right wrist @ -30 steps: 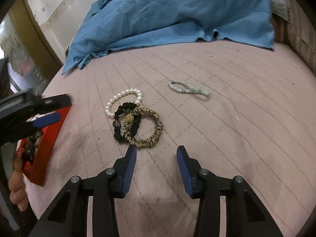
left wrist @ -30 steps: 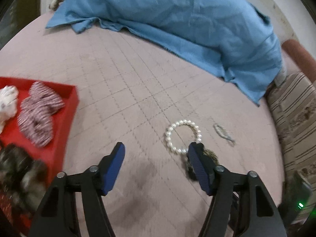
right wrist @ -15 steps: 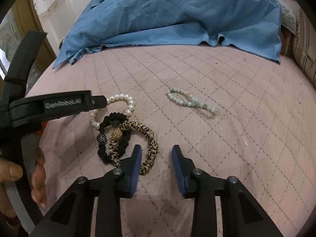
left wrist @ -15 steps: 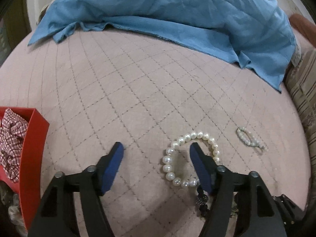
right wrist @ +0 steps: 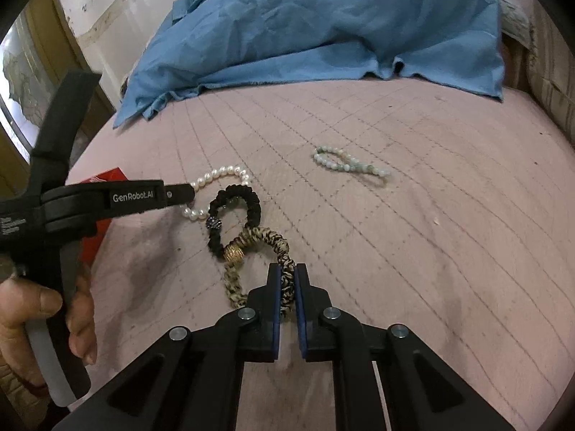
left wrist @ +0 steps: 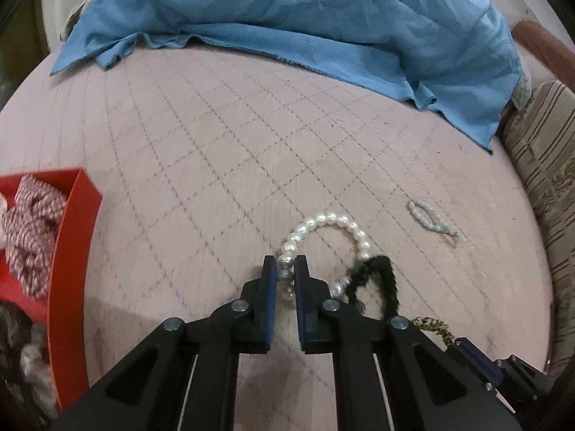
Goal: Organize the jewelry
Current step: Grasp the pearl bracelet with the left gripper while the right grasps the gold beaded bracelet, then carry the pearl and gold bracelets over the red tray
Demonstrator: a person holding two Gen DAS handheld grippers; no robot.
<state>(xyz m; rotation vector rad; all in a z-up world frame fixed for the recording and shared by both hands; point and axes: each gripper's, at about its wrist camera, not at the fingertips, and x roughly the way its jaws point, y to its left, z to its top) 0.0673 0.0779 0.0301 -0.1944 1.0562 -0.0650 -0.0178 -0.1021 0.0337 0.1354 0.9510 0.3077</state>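
The pink quilted bed cover (left wrist: 222,151) fills both views. A crumpled blue cloth (left wrist: 323,18) lies across its far side. At the left edge stands a red tray (left wrist: 70,262), open, holding a red-and-white checked scrunchie (left wrist: 30,230) and darker items too blurred to identify.

The left gripper (left wrist: 286,269) has just been closing; its blue pads now pinch the near-left section of the pearl bracelet (left wrist: 323,221), with beads visible between them. The rest of the bracelet lies on the cover. A hand (right wrist: 43,319) holds this gripper's handle at the left of the right wrist view.

The right gripper (right wrist: 287,280) has likewise just been closing; its pads now pinch the near-right part of the leopard-print scrunchie (right wrist: 258,237), which carries a gold bead (right wrist: 234,251).

A black scrunchie (right wrist: 233,197) with a dark bead lies between the two, overlapping the pearl bracelet on its far-left side and the leopard-print scrunchie on its near side.

A pale green bead bracelet (right wrist: 345,161) lies twisted into a loop, well apart to the far right, touching nothing else.
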